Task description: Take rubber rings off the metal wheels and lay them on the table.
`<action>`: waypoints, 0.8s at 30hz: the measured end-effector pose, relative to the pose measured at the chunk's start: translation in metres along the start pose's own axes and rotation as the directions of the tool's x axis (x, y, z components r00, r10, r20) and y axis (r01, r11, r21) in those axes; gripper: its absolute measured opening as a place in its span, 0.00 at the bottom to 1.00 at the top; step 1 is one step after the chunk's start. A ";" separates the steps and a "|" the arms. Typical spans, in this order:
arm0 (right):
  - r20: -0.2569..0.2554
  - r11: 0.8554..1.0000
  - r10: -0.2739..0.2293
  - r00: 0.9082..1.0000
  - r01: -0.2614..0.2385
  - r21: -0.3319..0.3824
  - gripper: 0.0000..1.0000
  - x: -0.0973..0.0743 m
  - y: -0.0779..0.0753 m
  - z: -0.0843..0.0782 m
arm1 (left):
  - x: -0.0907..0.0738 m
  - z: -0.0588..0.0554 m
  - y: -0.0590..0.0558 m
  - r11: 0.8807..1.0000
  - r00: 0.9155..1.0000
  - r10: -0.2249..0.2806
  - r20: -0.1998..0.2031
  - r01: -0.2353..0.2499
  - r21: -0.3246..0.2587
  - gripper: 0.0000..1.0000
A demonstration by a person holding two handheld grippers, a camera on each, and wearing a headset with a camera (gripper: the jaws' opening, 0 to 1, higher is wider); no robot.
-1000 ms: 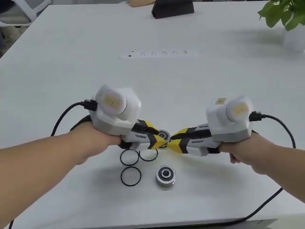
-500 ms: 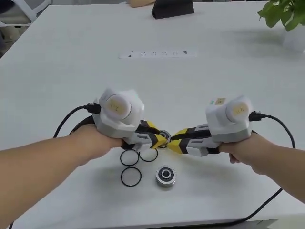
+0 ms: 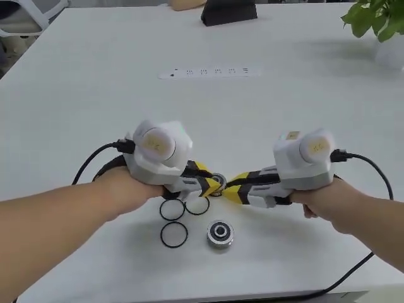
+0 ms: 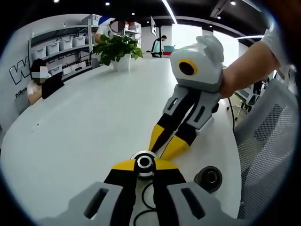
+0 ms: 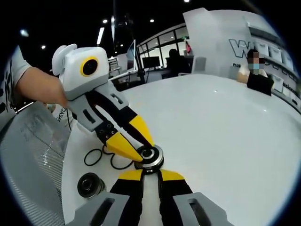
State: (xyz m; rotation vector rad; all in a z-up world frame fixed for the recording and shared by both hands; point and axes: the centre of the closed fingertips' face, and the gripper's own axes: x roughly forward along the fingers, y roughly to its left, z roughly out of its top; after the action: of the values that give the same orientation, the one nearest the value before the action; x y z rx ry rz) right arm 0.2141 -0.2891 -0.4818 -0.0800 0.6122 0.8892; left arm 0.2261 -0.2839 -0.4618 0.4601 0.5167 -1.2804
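Held wheel: a small round silver metal wheel with a dark outer band (image 3: 216,182) sits between the yellow tips of the two grippers, over the near part of the white table (image 3: 284,107)
Left gripper: the left gripper (image 4: 144,165) has its black-and-yellow jaws drawn in on either side of the held wheel, clamping it between the tips
Right gripper: the right gripper (image 5: 150,174) has its jaws almost together, tips against the wheel's rim from the opposite side; whether they pinch anything cannot be told
Loose rings: three thin black rubber rings (image 3: 172,209) lie flat on the table just under the left gripper, two side by side and touching or nearly so, the third nearer the person
Second wheel: another round silver metal wheel with a dark centre (image 3: 219,233) lies flat on the table, just beside the nearest ring and apart from it
Hands: a bare hand (image 3: 126,186) wraps each gripper's grey handle, with a black cable trailing from each
Farther back: a long white power strip (image 3: 210,72) lies mid-table, a black wedge-shaped object (image 3: 228,11) at the far edge, and a leafy green plant (image 3: 375,16) at the far right corner
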 end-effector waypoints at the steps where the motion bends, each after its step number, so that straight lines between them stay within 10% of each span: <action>1: 0.002 1.000 0.000 1.000 0.000 0.003 0.06 0.000 0.000 0.000 | 0.000 0.000 0.000 1.000 1.000 0.001 0.000 -0.001 -0.001 0.07; 24: 0.049 0.980 -0.045 0.998 0.035 0.196 0.00 -0.001 -0.005 0.000 | 0.000 0.000 0.002 0.999 0.999 0.032 0.003 -0.032 -0.004 0.07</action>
State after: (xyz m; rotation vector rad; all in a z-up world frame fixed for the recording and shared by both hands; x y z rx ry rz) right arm 0.2175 -0.2933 -0.4816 0.1073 0.6431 0.7864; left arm 0.2281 -0.2836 -0.4622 0.4608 0.5074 -1.2492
